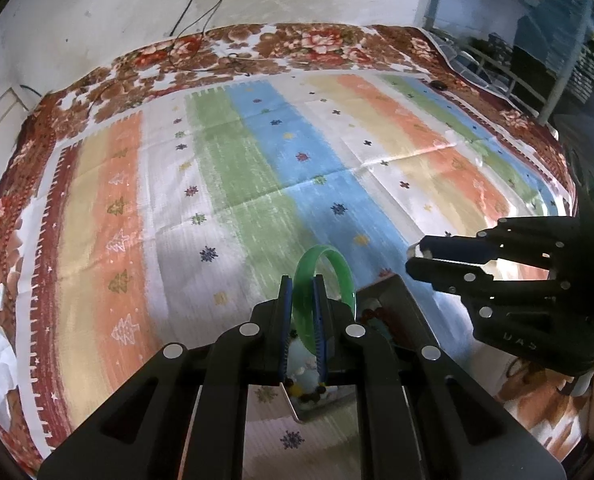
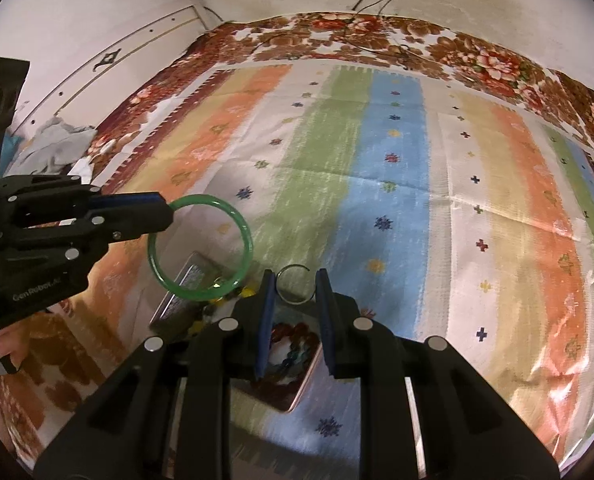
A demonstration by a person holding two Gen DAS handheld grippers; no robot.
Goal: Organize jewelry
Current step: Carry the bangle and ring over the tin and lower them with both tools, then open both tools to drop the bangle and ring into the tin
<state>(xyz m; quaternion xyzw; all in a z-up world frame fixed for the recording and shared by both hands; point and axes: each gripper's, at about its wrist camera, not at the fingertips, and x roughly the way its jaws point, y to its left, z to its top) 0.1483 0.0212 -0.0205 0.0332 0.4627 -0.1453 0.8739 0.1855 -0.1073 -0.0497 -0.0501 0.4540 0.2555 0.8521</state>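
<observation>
Left gripper (image 1: 303,312) is clamped on the green bangle (image 2: 201,248), up above the jewelry tray (image 2: 297,384). It looks rigid, glossy and breakable, so rim-pinching seems right. Right gripper (image 2: 295,312) pinches a thin wire ring (image 2: 295,285), probably light and springy.

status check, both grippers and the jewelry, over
Left gripper shut on green bangle, held above the tray. Right gripper holds a thin metal ring. Nothing in the way.

Our left gripper (image 1: 303,312) points steeply down, its jaws clamped on a green bangle (image 1: 325,276). Our right gripper (image 2: 295,312) tilts down alongside, jaws narrowly apart around a thin ring (image 2: 295,284).
</observation>
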